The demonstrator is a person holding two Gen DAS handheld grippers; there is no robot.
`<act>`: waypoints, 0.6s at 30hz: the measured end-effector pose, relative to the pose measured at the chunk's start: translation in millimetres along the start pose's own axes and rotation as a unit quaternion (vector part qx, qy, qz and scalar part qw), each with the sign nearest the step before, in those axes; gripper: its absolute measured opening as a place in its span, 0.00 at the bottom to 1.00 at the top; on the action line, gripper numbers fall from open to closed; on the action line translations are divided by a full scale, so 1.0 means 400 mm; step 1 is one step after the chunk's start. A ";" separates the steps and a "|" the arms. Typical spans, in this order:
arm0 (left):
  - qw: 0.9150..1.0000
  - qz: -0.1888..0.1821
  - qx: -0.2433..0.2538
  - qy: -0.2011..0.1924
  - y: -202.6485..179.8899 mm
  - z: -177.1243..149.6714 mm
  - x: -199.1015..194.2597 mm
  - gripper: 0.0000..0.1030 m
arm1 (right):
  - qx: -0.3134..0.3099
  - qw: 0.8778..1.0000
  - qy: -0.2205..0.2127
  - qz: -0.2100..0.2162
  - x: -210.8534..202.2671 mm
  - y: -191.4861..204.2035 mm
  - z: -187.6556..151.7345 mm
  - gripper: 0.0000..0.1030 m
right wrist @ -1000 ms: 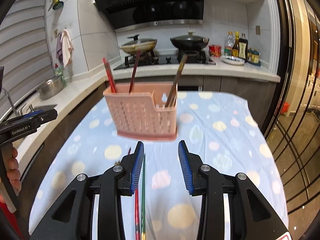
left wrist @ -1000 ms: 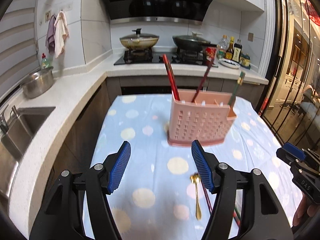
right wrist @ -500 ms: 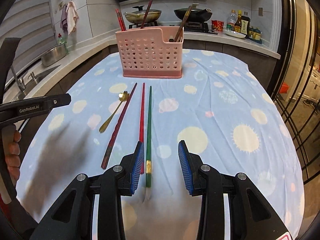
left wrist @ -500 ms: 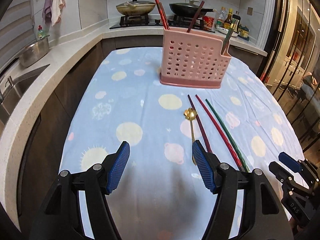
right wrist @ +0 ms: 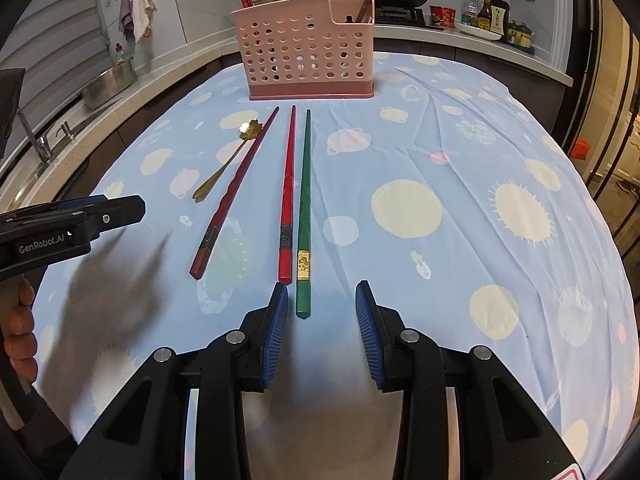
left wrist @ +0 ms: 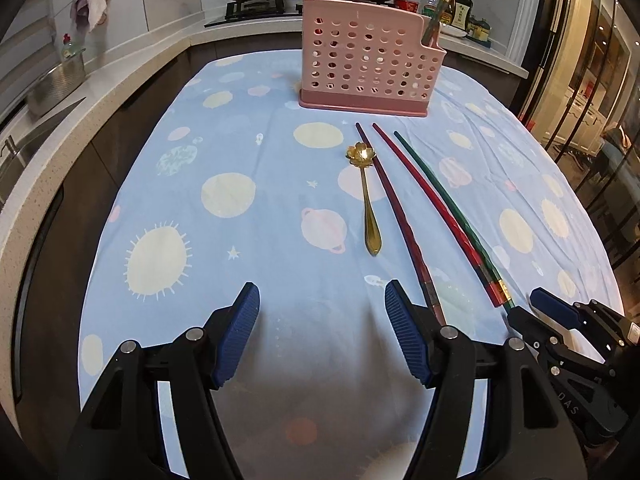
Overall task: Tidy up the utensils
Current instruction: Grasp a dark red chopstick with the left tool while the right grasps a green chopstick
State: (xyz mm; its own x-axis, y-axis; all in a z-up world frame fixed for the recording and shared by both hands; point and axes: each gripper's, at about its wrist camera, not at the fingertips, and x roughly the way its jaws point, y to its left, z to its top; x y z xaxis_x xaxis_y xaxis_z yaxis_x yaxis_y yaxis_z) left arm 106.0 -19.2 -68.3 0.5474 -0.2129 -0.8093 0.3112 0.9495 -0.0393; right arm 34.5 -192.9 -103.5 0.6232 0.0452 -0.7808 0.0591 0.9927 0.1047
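I'm holding both claws low over the table (left wrist: 256, 240), which is wearing a blue cloth with suns and planets. My left claw (left wrist: 322, 336) is standing wide apart with nothing between the pads, just bare cloth under it. My right claw (right wrist: 322, 332) is narrower, its jaws have just been closing a bit, but they're still apart and gripping nothing; the butt end of the green stick (right wrist: 305, 208) is lying just ahead of the gap, nearer the left pad.

Lying in a row on the cloth: gold spoon (left wrist: 366, 196) with a flower-shaped bowl, then the dark red stick (left wrist: 400, 220), the red stick (left wrist: 436, 212) and the green one, all pointing toward the pink holder (left wrist: 368, 68). The spoon's bowl is sitting right beside the dark red stick's tip. The holder is standing upright at the far end of the table, with a few sticks already poking out of it.
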 end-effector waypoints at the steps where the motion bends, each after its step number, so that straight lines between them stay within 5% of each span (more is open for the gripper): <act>1: 1.000 -0.001 0.000 0.002 -0.004 -0.001 0.001 0.60 | 0.000 1.000 0.001 0.000 0.002 -0.001 0.000 0.32; 5: 1.000 -0.012 0.002 0.008 -0.017 -0.007 0.010 0.60 | -0.004 1.000 0.002 -0.002 0.013 0.001 0.002 0.26; 9: 1.000 -0.022 0.008 0.014 -0.040 -0.013 0.019 0.60 | -0.002 1.000 -0.001 -0.008 0.020 -0.011 0.008 0.08; 18: 0.998 -0.051 0.024 0.026 -0.103 -0.004 0.053 0.60 | 0.021 1.000 0.001 -0.007 0.013 -0.051 0.007 0.06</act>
State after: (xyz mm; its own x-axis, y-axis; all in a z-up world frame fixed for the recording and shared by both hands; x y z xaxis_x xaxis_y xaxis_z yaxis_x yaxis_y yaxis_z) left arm 103.4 -62.5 -84.8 0.4706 -0.2951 -0.8315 0.4014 0.9108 -0.0961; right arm 38.6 -213.2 -107.8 0.6205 0.0319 -0.7836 0.1010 0.9876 0.1202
